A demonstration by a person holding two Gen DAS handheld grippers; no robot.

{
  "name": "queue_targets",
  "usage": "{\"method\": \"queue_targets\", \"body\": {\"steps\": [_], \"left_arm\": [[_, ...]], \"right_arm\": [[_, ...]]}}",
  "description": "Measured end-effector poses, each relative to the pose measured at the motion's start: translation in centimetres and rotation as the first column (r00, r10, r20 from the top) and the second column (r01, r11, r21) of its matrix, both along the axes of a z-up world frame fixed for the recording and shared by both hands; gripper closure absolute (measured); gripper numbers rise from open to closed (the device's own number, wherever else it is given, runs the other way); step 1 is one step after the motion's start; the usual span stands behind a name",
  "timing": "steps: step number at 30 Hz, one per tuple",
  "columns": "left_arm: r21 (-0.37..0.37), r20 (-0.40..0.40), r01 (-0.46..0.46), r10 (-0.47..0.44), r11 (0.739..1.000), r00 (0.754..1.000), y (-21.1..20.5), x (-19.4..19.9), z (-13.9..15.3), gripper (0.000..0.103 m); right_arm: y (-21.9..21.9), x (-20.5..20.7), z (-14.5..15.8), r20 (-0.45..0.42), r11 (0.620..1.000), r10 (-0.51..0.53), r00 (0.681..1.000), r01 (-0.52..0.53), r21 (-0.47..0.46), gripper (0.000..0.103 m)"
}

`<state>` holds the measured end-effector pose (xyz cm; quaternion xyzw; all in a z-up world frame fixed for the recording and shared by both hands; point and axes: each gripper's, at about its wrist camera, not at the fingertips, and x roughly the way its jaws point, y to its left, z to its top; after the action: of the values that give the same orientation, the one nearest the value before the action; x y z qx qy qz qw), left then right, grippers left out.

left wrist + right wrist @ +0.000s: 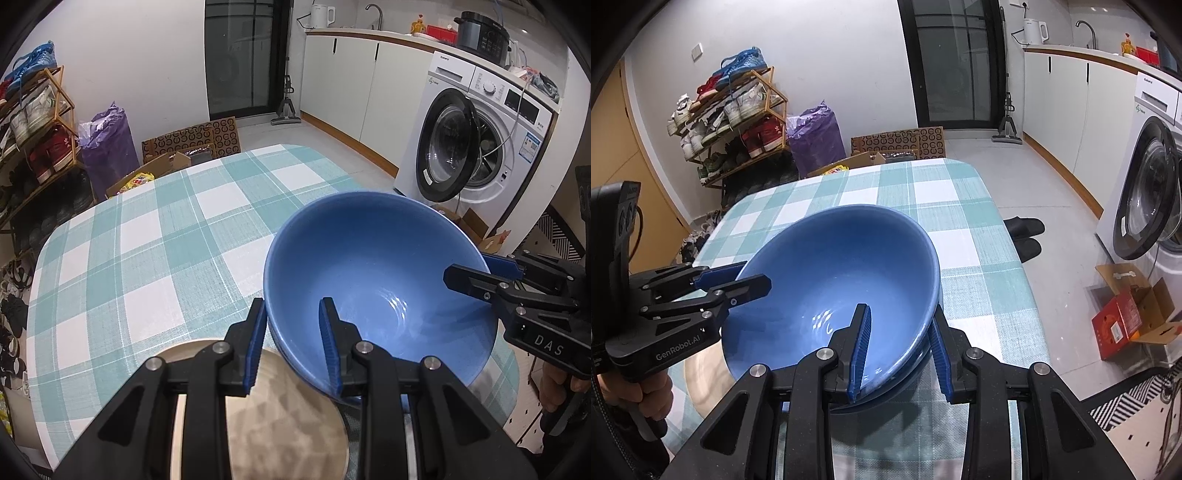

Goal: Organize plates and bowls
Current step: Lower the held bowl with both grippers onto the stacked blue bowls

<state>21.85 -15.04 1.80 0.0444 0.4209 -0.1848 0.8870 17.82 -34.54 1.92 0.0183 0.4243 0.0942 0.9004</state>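
A blue bowl is held tilted above the checked table, and a second blue rim shows nested just under it. My left gripper straddles its near-left rim, one finger inside and one outside. My right gripper straddles the opposite rim the same way; it also shows in the left wrist view. The bowl fills the middle of the right wrist view. A beige plate lies on the table under my left gripper.
The teal and white checked cloth covers the table. A washing machine with its door open stands to the right. A shoe rack, a purple bag and cardboard boxes stand beyond the far edge.
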Motion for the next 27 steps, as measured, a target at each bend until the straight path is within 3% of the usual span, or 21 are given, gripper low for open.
{"method": "queue_targets", "body": {"steps": [11,18,27], "left_arm": [[0.017,-0.006,-0.003,0.004,1.0,1.0,-0.1,0.3,-0.9,0.076],[0.027,-0.003,0.003,-0.003,1.0,1.0,-0.3,0.2,-1.3,0.076],[0.04,0.006,0.001,-0.001,0.999,1.0,-0.5,0.0,-1.3,0.076]], "right_arm": [[0.3,0.2,-0.6,-0.003,0.999,0.001,1.0,-0.001,-0.038,0.07],[1.0,0.1,-1.0,0.018,0.992,0.004,1.0,-0.002,-0.129,0.07],[1.3,0.1,-1.5,0.029,0.985,0.001,1.0,0.004,-0.17,0.07]]}}
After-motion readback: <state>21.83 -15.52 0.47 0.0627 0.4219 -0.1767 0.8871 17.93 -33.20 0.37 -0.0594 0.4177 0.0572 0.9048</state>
